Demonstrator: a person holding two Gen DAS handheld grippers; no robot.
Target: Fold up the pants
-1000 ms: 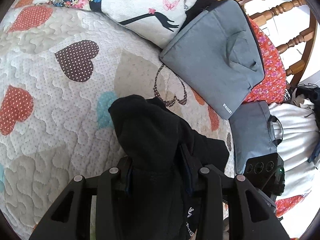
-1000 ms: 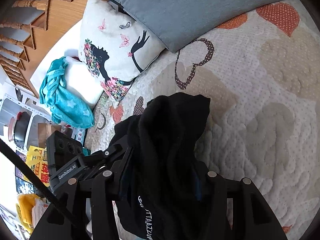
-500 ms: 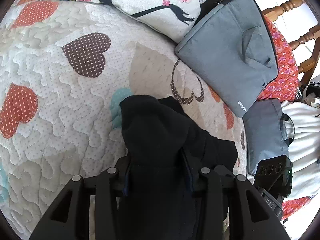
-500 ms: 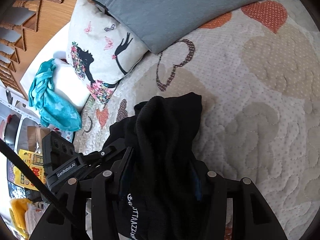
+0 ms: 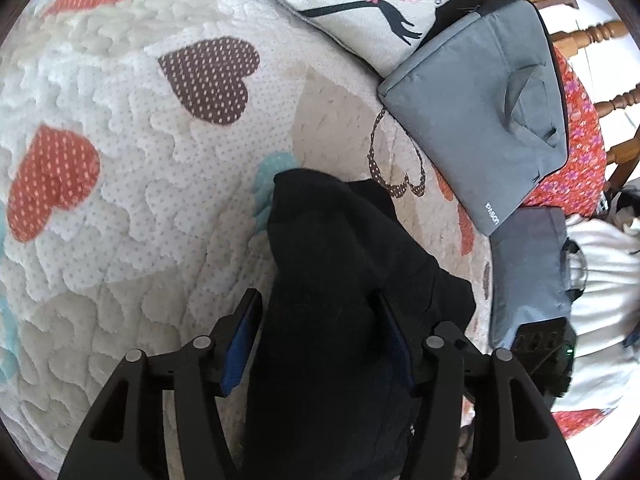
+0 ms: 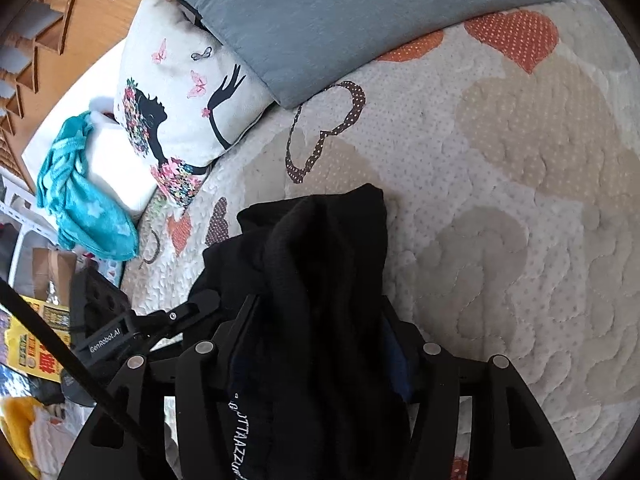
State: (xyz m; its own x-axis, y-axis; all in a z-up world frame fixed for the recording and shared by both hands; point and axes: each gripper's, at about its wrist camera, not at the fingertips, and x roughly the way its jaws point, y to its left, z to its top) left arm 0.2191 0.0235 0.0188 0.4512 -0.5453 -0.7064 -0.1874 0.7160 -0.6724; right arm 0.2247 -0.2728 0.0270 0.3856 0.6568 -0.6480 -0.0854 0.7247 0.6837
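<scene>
While the black pants (image 5: 340,280) lay bunched on the heart quilt (image 5: 120,160), each gripper had cloth between its opening jaws: left gripper (image 5: 316,320) showed a gap at one pad, right gripper (image 6: 320,320) likewise (letting go, I'd guess). Fold looked mostly done; tidying remained.

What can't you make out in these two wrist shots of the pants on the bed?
- Pants: their lower part runs off the bottom edge in both wrist views, so the fold's shape is hidden.
- White lettering on the pants: cut off by the bottom edge, right wrist view.
- Left tongs and right tongs, both opening: black cloth between the fingers hides whether the pads touch it.
</scene>
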